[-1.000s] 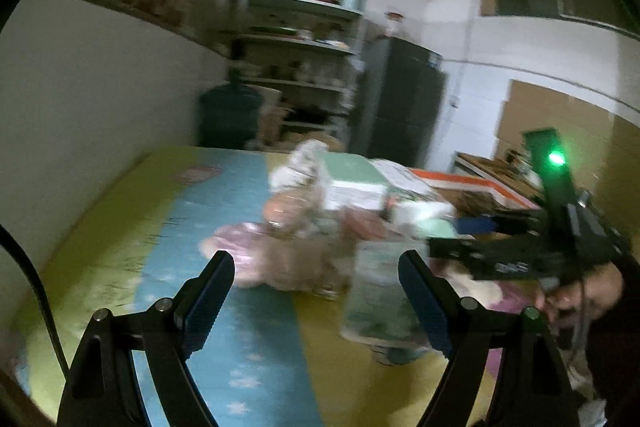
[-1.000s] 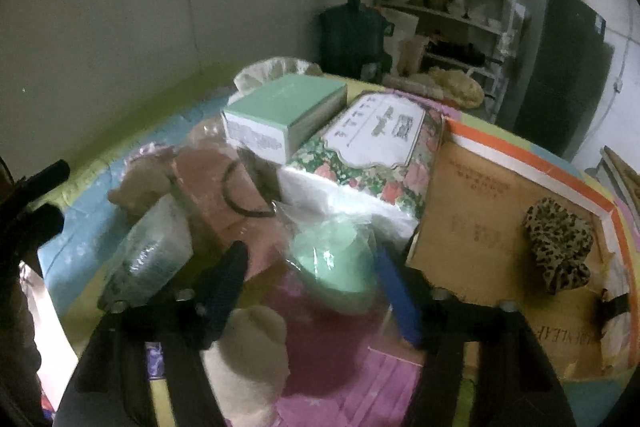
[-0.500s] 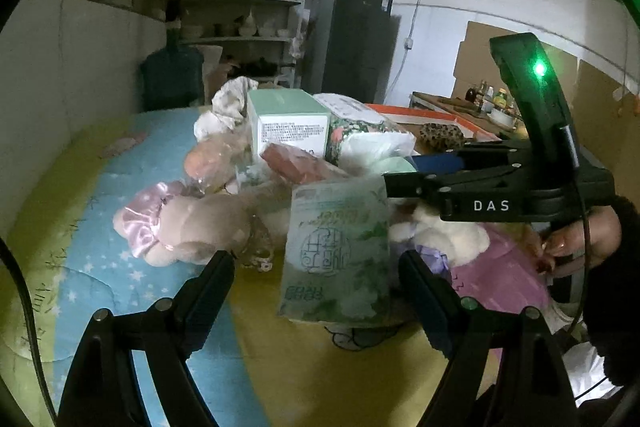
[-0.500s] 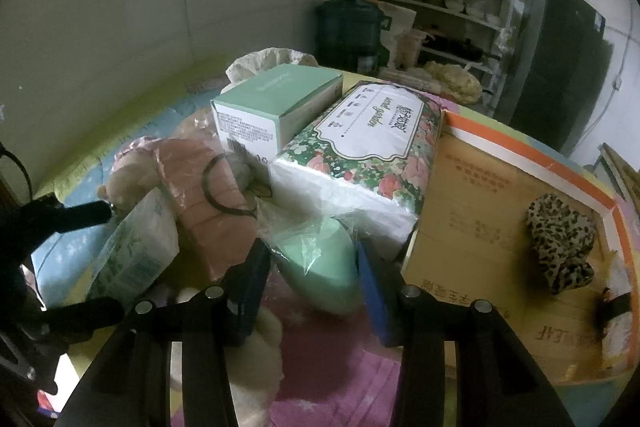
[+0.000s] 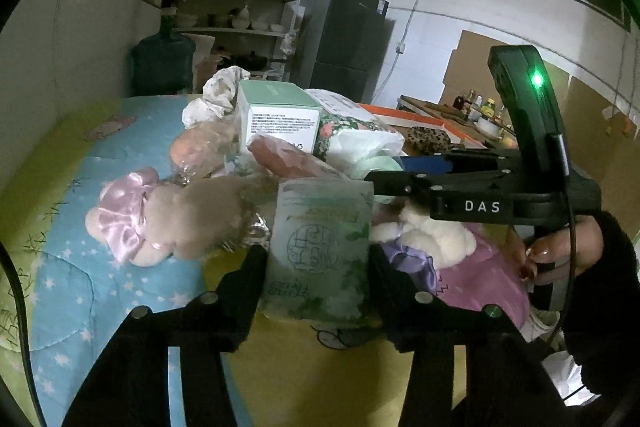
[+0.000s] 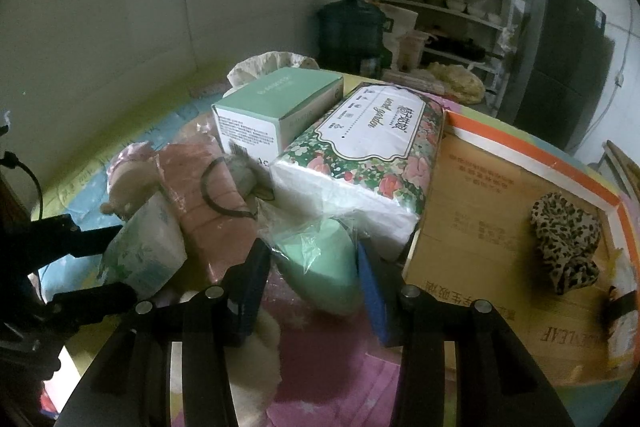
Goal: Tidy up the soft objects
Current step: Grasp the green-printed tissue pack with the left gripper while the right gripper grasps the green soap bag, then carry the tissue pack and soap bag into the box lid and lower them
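The cardboard box [image 6: 480, 211] holds a leopard scrunchie [image 6: 566, 239]. The left gripper [image 5: 318, 259], just closing, pinches a tissue pack [image 5: 320, 251]; the right gripper [image 6: 312, 263] pinches a green pouch [image 6: 320, 263].

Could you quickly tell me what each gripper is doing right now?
Left gripper: jaws just closed onto the small green tissue pack.
Right gripper: shut on the mint-green item in clear plastic.

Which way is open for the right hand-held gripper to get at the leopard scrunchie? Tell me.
Probably none yet: the right hand-held gripper is shut on the green bagged item. The leopard scrunchie lies uncovered in the cardboard box.
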### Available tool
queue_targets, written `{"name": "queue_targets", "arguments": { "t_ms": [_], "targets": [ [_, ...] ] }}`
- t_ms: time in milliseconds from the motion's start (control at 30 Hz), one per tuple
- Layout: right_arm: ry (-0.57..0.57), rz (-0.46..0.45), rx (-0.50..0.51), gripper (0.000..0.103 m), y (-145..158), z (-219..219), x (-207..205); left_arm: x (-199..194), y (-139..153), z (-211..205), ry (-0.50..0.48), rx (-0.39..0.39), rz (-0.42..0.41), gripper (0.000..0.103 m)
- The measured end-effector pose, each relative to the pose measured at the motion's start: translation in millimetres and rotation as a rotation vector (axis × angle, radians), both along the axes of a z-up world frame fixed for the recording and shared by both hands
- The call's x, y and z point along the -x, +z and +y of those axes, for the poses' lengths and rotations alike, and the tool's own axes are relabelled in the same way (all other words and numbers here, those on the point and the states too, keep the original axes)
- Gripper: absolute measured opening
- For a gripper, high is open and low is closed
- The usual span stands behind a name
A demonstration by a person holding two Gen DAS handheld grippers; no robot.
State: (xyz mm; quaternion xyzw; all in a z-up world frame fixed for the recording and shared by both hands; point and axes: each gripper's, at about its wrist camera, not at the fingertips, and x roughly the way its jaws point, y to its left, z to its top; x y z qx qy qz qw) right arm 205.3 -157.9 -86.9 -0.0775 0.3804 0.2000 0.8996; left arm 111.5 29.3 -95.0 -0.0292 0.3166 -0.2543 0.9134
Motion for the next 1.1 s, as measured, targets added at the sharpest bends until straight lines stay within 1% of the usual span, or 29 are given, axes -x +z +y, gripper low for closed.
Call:
{"name": "queue_targets", "arguments": {
  "t_ms": [167, 367, 567, 767, 1100],
  "targets": [
    [-0.001, -0.001, -0.006, 0.045, 1, 1, 1, 2, 1, 0, 0.006, 0.005, -0.005, 0.048],
    [-0.002, -0.012, -0.022, 0.045, 6, 0, 5, 2, 3, 4, 0.030, 0.018, -0.011, 0.047],
    [-0.006, -0.032, -0.045, 0.045, 15, -6, 12, 8, 14, 11, 0.052, 0.048, -0.040, 0.047],
    [-0.005, -0.055, -0.061, 0.045, 23, -7, 21, 11, 21, 11, 0.082, 0.040, -0.065, 0.047],
    [-0.018, -0.100, -0.085, 0.045, 42, -16, 34, 11, 37, 7, 0.097, 0.050, -0.108, 0.047]
  ]
}}
